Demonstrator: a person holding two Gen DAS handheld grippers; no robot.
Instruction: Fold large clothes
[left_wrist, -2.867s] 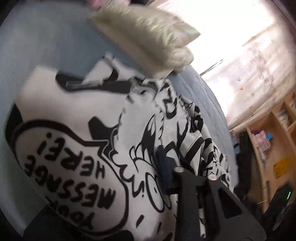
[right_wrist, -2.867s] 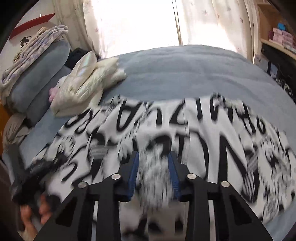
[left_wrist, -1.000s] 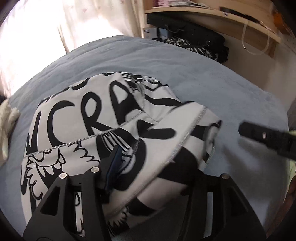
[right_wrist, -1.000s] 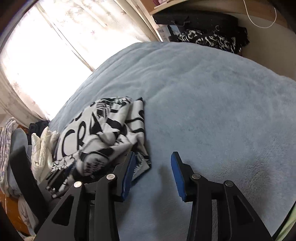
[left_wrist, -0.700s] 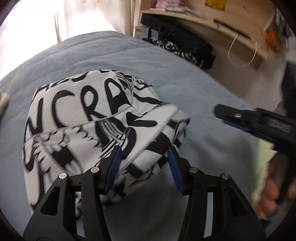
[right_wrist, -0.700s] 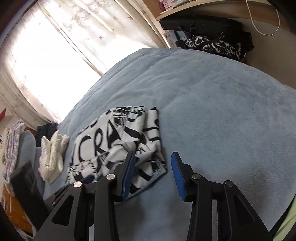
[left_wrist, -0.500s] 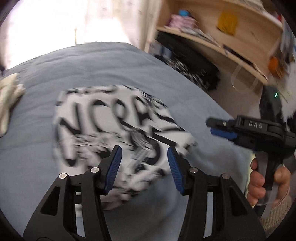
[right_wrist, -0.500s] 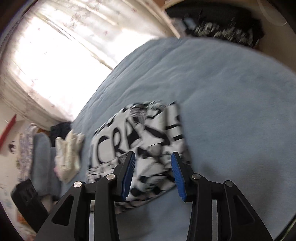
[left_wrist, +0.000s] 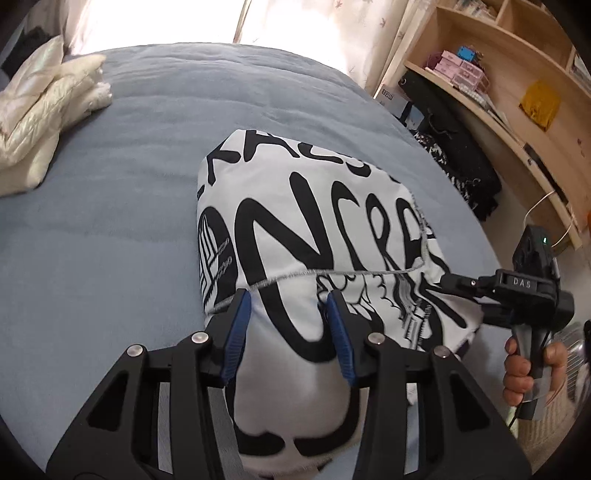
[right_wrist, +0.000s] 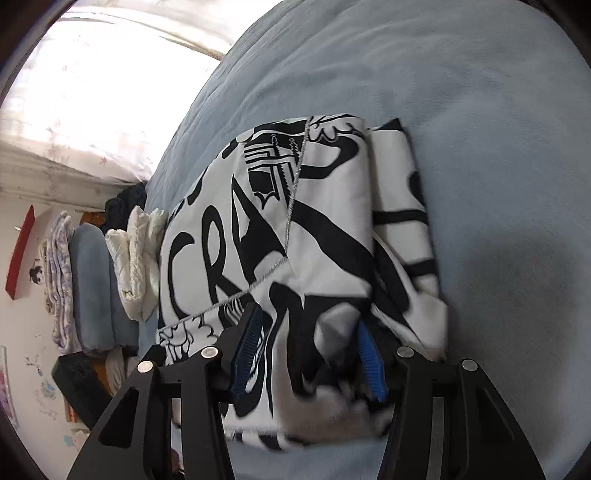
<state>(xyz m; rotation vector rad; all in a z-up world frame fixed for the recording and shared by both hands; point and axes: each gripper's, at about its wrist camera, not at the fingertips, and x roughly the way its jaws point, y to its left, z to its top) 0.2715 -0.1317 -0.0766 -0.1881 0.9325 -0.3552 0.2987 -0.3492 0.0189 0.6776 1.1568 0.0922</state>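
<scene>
Lying folded into a compact bundle on the blue bed (left_wrist: 110, 221), black-and-white printed garment (left_wrist: 332, 229), far smaller than the flat spread seen seconds ago. Straddling its near edge, left hand-held gripper (left_wrist: 286, 328), jaws just closing yet not visibly pinching cloth. Reaching into the bundle's other side, right hand-held gripper (right_wrist: 306, 350), jaws just opening, fabric bunched between them, not clamped. Probably nearing the last tidy or lift. Cream jacket (left_wrist: 40, 110) well apart.
</scene>
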